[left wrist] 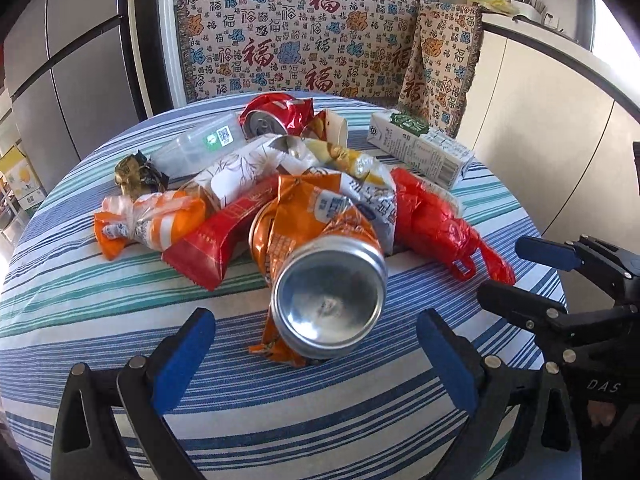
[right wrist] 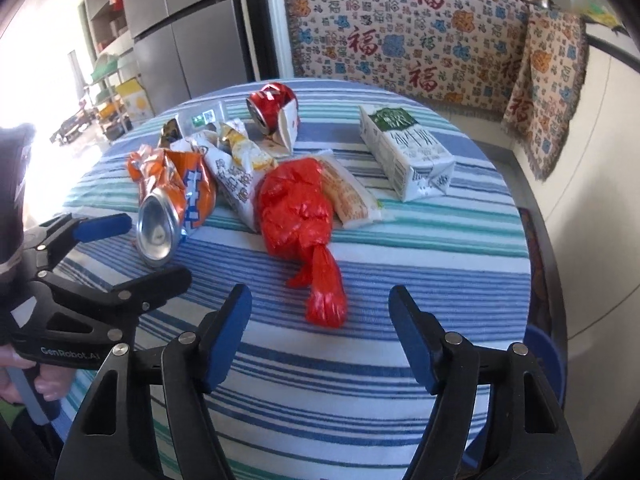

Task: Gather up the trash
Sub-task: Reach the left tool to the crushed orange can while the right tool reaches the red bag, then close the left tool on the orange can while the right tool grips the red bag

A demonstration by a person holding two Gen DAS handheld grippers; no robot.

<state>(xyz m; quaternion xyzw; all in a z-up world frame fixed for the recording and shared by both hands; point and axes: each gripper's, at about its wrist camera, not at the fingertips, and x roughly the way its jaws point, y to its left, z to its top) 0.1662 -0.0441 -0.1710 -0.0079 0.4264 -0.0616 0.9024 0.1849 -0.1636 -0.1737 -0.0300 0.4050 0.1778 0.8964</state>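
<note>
Trash is heaped in the middle of a round table under a striped cloth. A crushed orange can lies with its silver bottom toward my left gripper, whose jaws stand open on either side of it without touching. My right gripper is open too, and the twisted tail of a red plastic bag lies between its fingertips, clear of the pads. Orange, red and white snack wrappers, a red can and a milk carton lie farther back.
A clear plastic container and a gold wrapper sit at the heap's left. Behind the table runs a bench with a patterned cover; a fridge stands at left. Something blue and rounded shows past the table's right edge.
</note>
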